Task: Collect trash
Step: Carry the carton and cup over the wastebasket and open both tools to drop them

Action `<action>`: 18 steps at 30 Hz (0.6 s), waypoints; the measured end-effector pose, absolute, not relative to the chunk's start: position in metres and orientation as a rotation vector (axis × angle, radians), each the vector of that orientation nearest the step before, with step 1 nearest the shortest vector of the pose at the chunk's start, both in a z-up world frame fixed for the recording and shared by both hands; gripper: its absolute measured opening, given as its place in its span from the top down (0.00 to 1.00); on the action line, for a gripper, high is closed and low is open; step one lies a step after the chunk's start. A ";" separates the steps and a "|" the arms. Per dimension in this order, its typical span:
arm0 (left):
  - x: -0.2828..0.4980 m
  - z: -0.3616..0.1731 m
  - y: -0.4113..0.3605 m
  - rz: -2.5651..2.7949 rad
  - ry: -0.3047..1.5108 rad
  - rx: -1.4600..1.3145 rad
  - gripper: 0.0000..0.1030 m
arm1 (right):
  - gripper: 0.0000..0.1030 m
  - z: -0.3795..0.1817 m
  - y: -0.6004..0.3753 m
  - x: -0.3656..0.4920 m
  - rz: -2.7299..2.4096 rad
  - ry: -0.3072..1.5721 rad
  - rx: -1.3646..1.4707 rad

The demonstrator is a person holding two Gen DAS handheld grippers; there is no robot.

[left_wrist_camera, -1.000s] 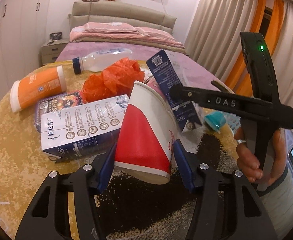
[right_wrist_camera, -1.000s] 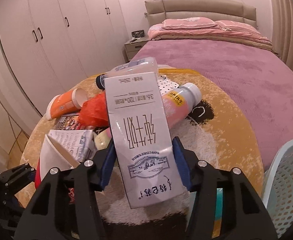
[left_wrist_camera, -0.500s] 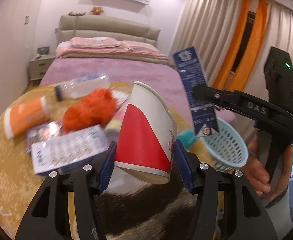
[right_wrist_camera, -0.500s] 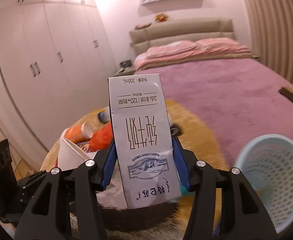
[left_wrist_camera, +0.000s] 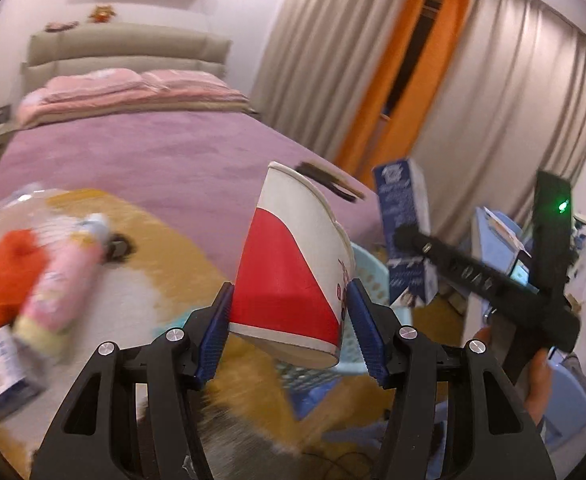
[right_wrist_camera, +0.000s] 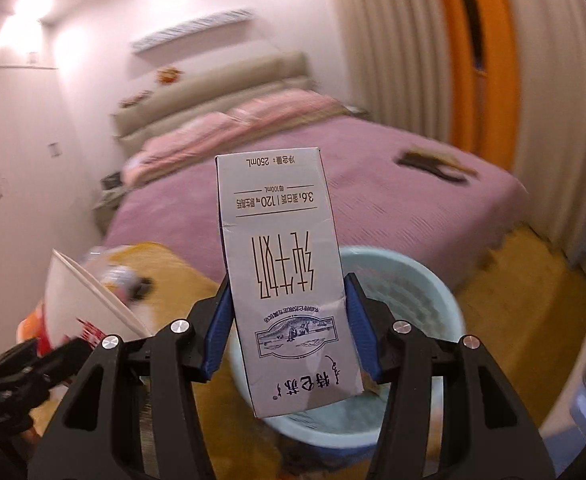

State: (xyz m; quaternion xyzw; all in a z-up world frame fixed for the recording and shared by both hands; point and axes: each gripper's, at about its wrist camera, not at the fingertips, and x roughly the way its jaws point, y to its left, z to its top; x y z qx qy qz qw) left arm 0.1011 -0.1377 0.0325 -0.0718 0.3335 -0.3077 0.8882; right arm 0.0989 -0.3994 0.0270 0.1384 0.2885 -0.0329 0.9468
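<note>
My left gripper (left_wrist_camera: 289,324) is shut on a red and white paper cup (left_wrist_camera: 293,272), held tilted with its mouth pointing away. Behind and below the cup peeks the pale blue mesh basket (left_wrist_camera: 367,268). My right gripper (right_wrist_camera: 289,328) is shut on a white milk carton (right_wrist_camera: 285,280), upside down, right above the basket (right_wrist_camera: 425,288). That same carton (left_wrist_camera: 407,232) and the right gripper's black body show at the right of the left wrist view, held by a hand (left_wrist_camera: 537,380). The cup (right_wrist_camera: 77,300) shows at the lower left of the right wrist view.
On the yellow round table (left_wrist_camera: 165,248) at the left lie a pink bottle (left_wrist_camera: 61,292), an orange plastic bag (left_wrist_camera: 1,280) and a white box (left_wrist_camera: 1,368), all blurred. A purple bed (right_wrist_camera: 373,184) stretches behind, with a dark object on it. Beige and orange curtains hang at the right.
Both grippers have swung right, away from the table's litter, carrying the cup and the carton. The basket now lies directly under the carton, and the table has slid to the left.
</note>
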 end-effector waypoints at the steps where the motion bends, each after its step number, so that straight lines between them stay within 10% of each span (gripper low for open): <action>1: 0.106 0.029 -0.147 -0.653 0.706 -0.149 0.47 | 0.52 0.019 -0.411 0.102 -0.090 0.612 0.308; 18: 0.159 -0.039 -0.243 -0.672 0.931 -0.065 0.46 | 0.51 -0.056 -0.476 0.128 -0.234 0.807 0.454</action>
